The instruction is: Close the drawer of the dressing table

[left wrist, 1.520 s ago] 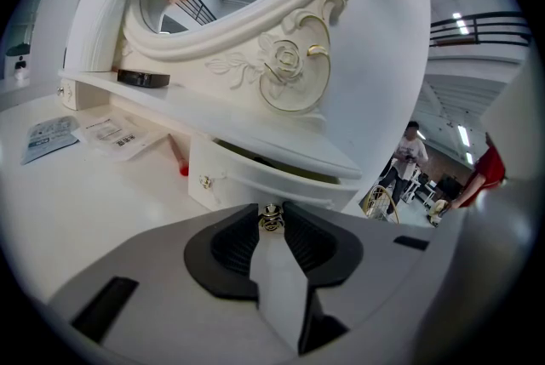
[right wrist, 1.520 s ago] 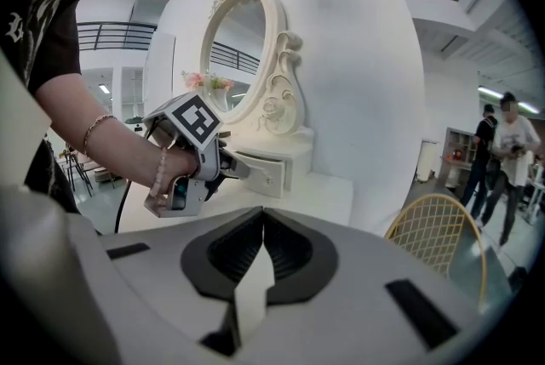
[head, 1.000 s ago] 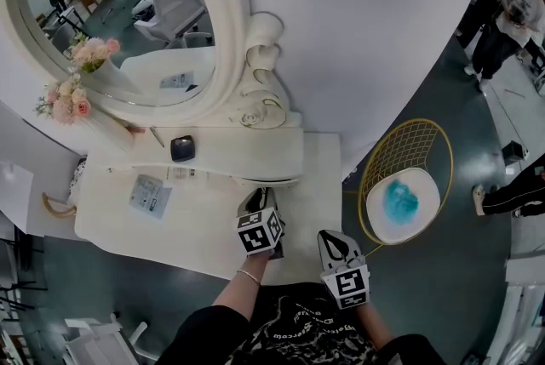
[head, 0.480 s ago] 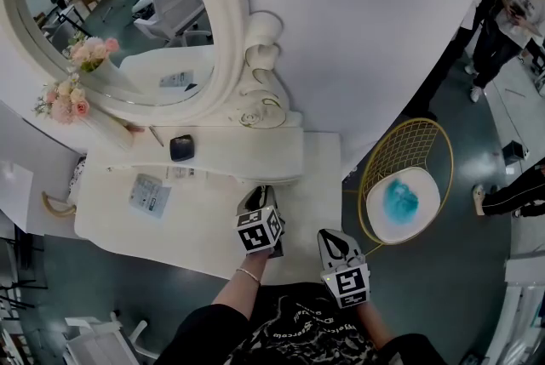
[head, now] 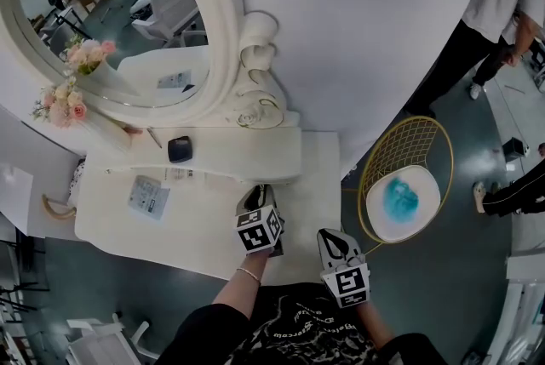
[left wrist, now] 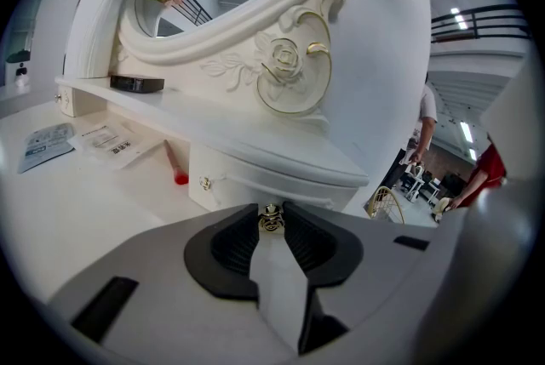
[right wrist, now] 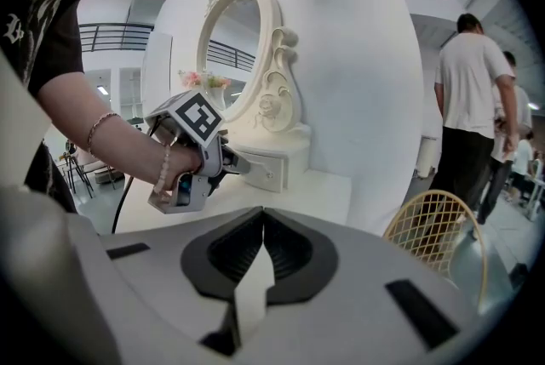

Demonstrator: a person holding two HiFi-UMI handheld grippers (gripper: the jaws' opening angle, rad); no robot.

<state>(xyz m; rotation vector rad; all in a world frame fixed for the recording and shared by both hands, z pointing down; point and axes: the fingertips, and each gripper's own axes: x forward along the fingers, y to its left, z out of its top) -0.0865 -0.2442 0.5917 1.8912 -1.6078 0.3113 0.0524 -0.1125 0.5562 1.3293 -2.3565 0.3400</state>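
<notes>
The white dressing table (head: 204, 240) has a raised shelf unit (head: 255, 152) under an oval mirror (head: 128, 6). A small drawer (right wrist: 266, 173) sits in that unit's right end; how far out it stands I cannot tell. My left gripper (head: 258, 195) is shut on the drawer's little gold knob (left wrist: 271, 219), which sits between the pad tips. In the right gripper view the left gripper (right wrist: 243, 165) reaches to the drawer front. My right gripper (head: 329, 236) hangs at the table's front edge, shut (right wrist: 262, 223) and with nothing in it.
A second drawer knob (left wrist: 204, 182) is left of the held one. A red-tipped stick (left wrist: 174, 166) and packets (head: 149, 195) lie on the tabletop, a black box (head: 180, 149) on the shelf. A gold wire chair (head: 402, 185) stands right. A person (head: 490, 14) walks behind it.
Both grippers have stayed where they were. A person in a white shirt has come closer at the upper right of the head view.
</notes>
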